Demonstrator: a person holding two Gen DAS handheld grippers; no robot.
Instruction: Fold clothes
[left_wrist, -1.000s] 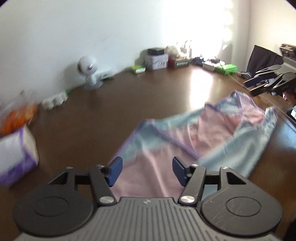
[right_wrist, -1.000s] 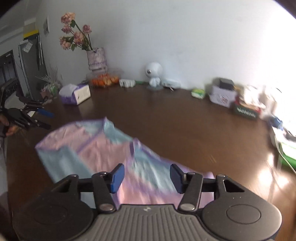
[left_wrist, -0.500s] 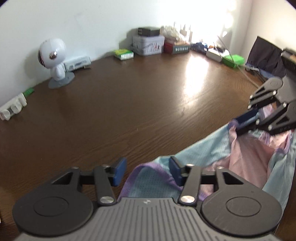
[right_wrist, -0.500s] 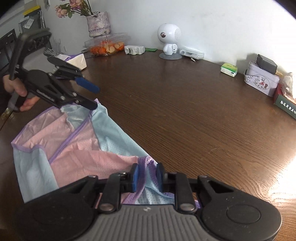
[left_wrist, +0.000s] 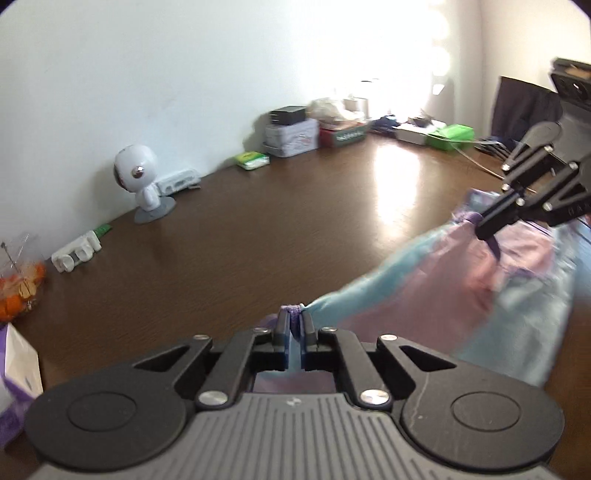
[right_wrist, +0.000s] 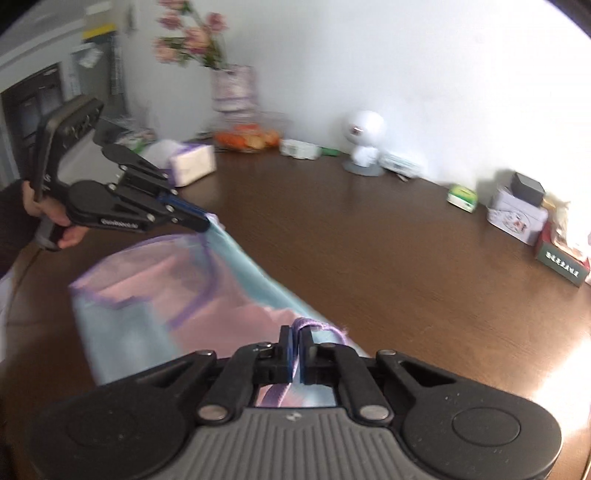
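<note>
Along the white wall, a clear plastic tray (right_wrist: 245, 138) holds orange fruit, next to a patterned vase (right_wrist: 233, 88) with pink flowers standing in it. A white and purple tissue box (right_wrist: 192, 164) sits near them. Farther along the wall stands a pale printed tin (left_wrist: 291, 136) with a small black box (left_wrist: 288, 113) on top of it; its lid is shut, so what is inside cannot be told. Beside it are a dark red box (left_wrist: 343, 133), a small green packet (left_wrist: 253, 160) and a bright green box (left_wrist: 448, 134). A white round-headed toy robot (left_wrist: 138, 181) stands on a grey base close to the wall.

The pink and pale blue mesh garment with purple trim (right_wrist: 177, 295) lies on the near part of the dark brown wooden table (left_wrist: 295, 221), its far edge pulled up off the surface between the two tools. The left gripper (left_wrist: 294, 325) has its fingers clamped on a bunched purple-trimmed corner of the garment, and the right gripper (right_wrist: 295, 341) pinches the opposite corner the same way; both sets of jaws have just been closing onto the cloth. A hand (right_wrist: 55, 221) in a dark sleeve grasps the left tool's handle.

The middle of the table, between the garment and the row of things at the wall, is bare wood. The table's curved edge runs close by the garment on the near side.
</note>
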